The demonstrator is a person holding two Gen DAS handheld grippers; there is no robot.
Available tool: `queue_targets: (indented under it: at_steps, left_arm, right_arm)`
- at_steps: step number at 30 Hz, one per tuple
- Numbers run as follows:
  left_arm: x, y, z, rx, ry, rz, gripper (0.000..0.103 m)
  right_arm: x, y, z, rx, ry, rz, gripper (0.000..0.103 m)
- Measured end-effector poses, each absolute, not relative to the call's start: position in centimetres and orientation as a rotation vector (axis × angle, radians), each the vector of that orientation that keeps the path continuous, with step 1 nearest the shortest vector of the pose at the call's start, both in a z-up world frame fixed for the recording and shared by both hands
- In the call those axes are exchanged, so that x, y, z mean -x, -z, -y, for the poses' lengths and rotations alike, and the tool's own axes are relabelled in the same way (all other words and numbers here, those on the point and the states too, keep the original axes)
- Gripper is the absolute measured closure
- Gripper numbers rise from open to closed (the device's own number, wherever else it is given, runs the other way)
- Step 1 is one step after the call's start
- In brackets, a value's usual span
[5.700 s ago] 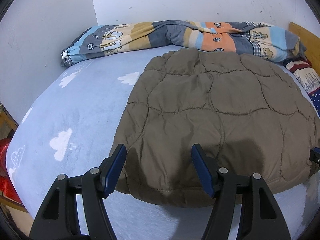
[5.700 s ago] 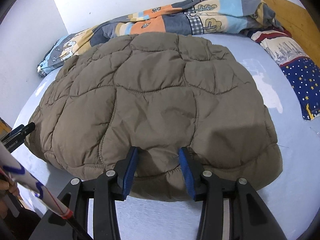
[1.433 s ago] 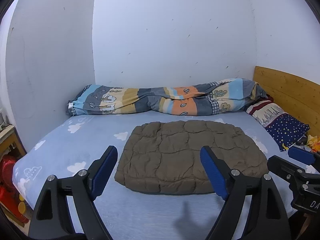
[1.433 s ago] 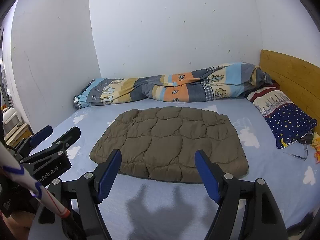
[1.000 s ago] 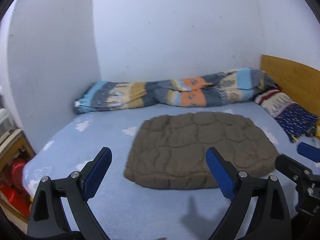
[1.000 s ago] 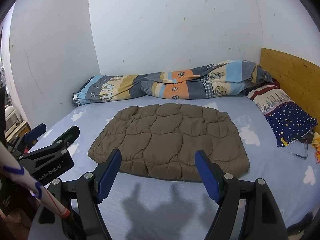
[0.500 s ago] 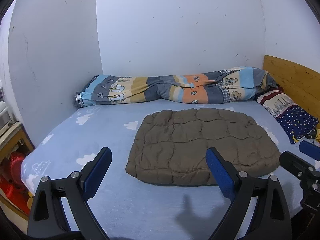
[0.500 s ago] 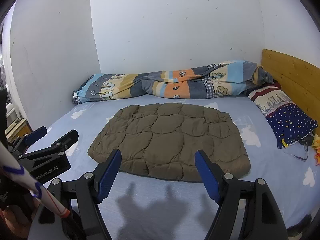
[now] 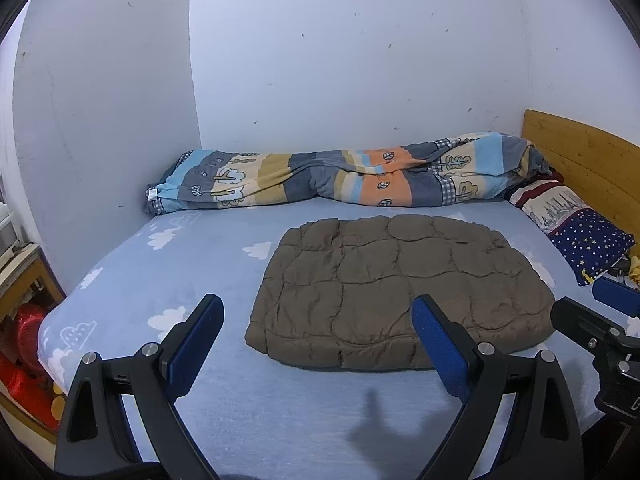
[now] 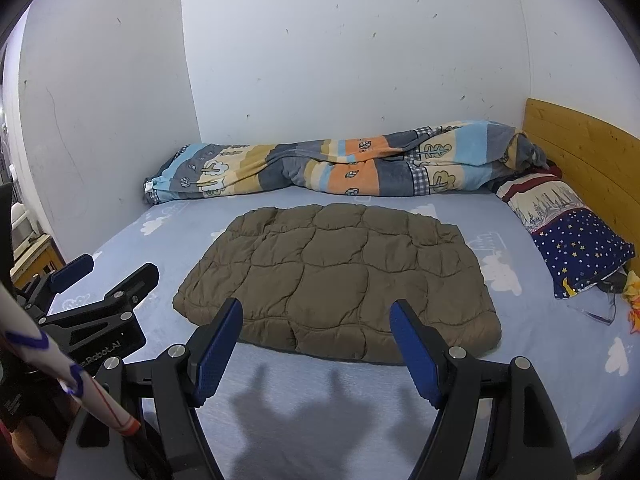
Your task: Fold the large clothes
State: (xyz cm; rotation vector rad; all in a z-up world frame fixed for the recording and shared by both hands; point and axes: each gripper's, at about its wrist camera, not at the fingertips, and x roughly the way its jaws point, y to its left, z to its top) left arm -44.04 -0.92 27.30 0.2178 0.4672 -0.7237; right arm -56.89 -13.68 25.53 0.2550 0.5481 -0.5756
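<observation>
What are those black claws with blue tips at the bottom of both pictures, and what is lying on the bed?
They are hand-held grippers; a person carries one in each hand, and each has a camera looking forward along its two fingers. One picture comes from the left gripper, the other from the right gripper. Both stand open and hold nothing. On the bed, with its blue cloud sheet, lies a brown quilted jacket, folded flat. Behind it, along the wall, is a rolled striped blanket; to the right lies a starry pillow by the wooden headboard.
</observation>
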Motion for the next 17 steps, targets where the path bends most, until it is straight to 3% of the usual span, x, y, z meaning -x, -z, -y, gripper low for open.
queue_targets:
  at_steps: [17]
  left_arm:
    - [44.2,-27.0,0.8,-0.210,0.754,-0.470,0.009]
  right_arm:
    - [56.7,-24.5,14.1,-0.261,0.582,-0.568,0.023]
